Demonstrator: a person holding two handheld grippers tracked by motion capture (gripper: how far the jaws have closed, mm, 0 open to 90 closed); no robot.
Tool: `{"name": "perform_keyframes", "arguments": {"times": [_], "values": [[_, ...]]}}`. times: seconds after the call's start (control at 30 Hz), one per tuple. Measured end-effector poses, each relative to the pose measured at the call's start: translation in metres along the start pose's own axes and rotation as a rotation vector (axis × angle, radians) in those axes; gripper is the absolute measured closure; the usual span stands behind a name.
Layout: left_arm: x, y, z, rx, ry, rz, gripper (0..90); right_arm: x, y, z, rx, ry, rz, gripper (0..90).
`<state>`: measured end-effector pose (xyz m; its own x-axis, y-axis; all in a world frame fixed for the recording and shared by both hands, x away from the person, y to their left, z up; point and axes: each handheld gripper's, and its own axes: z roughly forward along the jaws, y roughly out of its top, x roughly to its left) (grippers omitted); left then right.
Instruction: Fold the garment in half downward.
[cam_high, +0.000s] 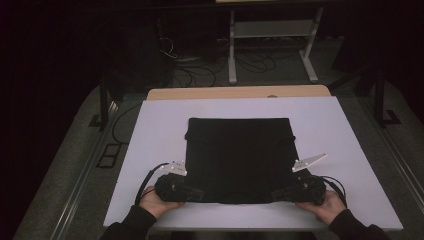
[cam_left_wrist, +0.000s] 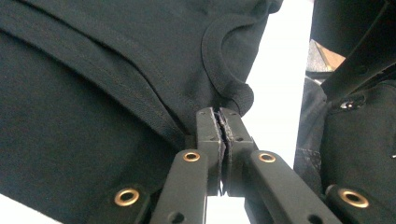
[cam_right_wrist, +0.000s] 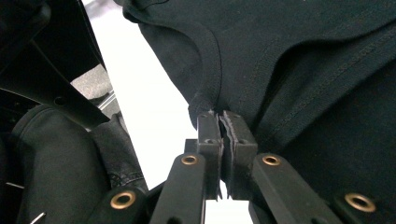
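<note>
L gripper (cam_high: 199, 194) & R gripper (cam_high: 276, 195) low, jaws pinching black garment (cam_high: 239, 155) near corners.

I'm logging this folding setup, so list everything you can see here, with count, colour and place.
Garment: one, black, folded flat in a rough square on the middle of the board, its near corners pinched.
Board: one, white, covering the table.
Table: one, light wood, its edge showing beyond the board's far side.
Stand: one, pale grey, on the floor behind the table.
Cables: several, dark, on the floor behind the table.
Left claw: one, black, shut on the garment's near left corner.
Right claw: one, black, shut on the near right corner.
Hands: two, at the near edge, dark sleeves.
</note>
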<state>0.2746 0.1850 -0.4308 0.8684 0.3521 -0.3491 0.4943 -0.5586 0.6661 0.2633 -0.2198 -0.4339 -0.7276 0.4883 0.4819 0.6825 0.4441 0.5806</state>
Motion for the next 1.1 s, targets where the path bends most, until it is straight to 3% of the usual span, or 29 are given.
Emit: {"name": "perform_keyframes", "arguments": {"times": [0.53, 0.63, 0.77, 0.93, 0.97, 1.1], "values": [[-0.002, 0.0, 0.002, 0.021, -0.007, -0.001, 86.3, 0.001, -0.001, 0.002, 0.022, 0.0, -0.001, 84.3], [-0.003, 0.0, 0.0, 0.013, -0.012, 0.009, 83.8, 0.001, 0.0, 0.001, 0.012, 0.001, 0.004, 79.7], [-0.005, 0.0, -0.003, -0.007, -0.015, 0.022, 73.7, 0.002, 0.0, -0.002, -0.006, 0.002, 0.003, 73.6], [-0.007, 0.0, -0.006, -0.025, 0.039, 0.044, 58.6, 0.005, 0.002, -0.005, -0.024, -0.015, -0.015, 62.6], [-0.008, 0.0, -0.008, -0.041, 0.062, 0.048, 56.1, 0.006, 0.002, -0.005, -0.03, -0.021, -0.023, 59.2], [-0.009, 0.001, -0.013, -0.093, 0.08, 0.033, 43.3, 0.01, 0.004, -0.007, -0.052, -0.048, -0.044, 47.1]]}}
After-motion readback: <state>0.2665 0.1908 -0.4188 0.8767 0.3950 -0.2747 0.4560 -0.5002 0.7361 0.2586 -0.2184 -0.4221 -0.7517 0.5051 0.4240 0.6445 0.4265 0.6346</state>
